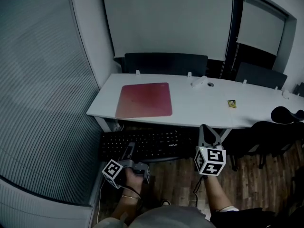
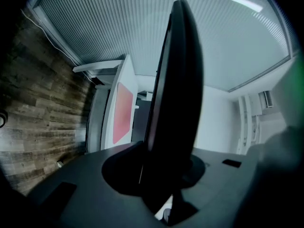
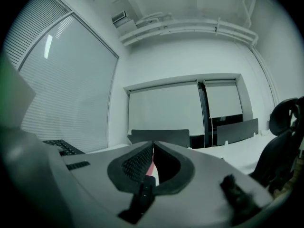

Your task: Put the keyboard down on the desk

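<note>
The left gripper [image 1: 129, 149] is clamped on the near edge of a black keyboard [image 1: 149, 144], held in front of the white desk [image 1: 199, 106]. The right gripper [image 1: 205, 128] has its jaws pressed together, empty.

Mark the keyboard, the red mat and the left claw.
keyboard [image 1: 152, 144], head view, middle of the key field.
red mat [image 1: 144, 99], head view, centre of its surface.
left claw [image 1: 129, 150], head view, tips on the keyboard's near edge.

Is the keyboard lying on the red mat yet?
No, the keyboard hangs in the left gripper below the desk's front edge, short of the mat.
</note>
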Demonstrator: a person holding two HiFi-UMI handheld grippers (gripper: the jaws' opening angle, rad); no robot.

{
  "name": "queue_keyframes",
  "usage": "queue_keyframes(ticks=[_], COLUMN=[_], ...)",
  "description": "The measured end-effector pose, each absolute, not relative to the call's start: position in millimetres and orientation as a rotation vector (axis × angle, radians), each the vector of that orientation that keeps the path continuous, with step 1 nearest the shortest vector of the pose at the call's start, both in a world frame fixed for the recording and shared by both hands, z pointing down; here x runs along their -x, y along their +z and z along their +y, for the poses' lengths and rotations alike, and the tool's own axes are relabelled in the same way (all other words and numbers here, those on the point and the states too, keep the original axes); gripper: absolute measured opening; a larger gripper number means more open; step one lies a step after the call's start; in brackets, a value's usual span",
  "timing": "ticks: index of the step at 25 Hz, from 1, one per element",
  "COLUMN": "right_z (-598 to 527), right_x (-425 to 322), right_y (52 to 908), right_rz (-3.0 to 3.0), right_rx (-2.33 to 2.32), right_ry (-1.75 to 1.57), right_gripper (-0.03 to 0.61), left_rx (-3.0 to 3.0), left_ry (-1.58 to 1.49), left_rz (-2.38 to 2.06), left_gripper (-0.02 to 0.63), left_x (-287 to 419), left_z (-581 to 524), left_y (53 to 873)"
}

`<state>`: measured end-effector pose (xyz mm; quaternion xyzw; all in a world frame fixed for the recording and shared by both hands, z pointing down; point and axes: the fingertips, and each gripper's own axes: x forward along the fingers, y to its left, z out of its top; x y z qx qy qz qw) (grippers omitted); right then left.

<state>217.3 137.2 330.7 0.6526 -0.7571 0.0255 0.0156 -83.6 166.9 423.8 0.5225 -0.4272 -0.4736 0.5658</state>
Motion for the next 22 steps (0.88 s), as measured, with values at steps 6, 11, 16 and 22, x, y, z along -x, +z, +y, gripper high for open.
queue_keyframes(ticks=[6, 11, 16, 22], right_z=[105.7, 81.3, 60.9, 35.4], right_x=[-228.6, -231.1, -234.8, -222.1], right_y=[335.0, 336.0, 343.4, 345.3], right_rz=[-2.358, -2.354, -2.343, -2.336], right_rx=[-2.027, -2.01, -2.014, -2.001], right_ry=[0.088, 0.079, 0.115, 0.114], right_gripper=[0.032, 0.032, 0.032, 0.032], left_rx=[-1.242, -1.25, -1.243, -1.244], left_ry=[-1.1, -1.098, -1.077, -1.081], left_rz=[-1.01, -1.005, -1.012, -1.006], left_gripper=[0.124, 0.124, 0.124, 0.124], left_x=[70.0, 63.2, 58.5, 69.0], left_z=[130.9, 104.8, 89.4, 64.7], left_y=[423.2, 422.7, 430.3, 433.0])
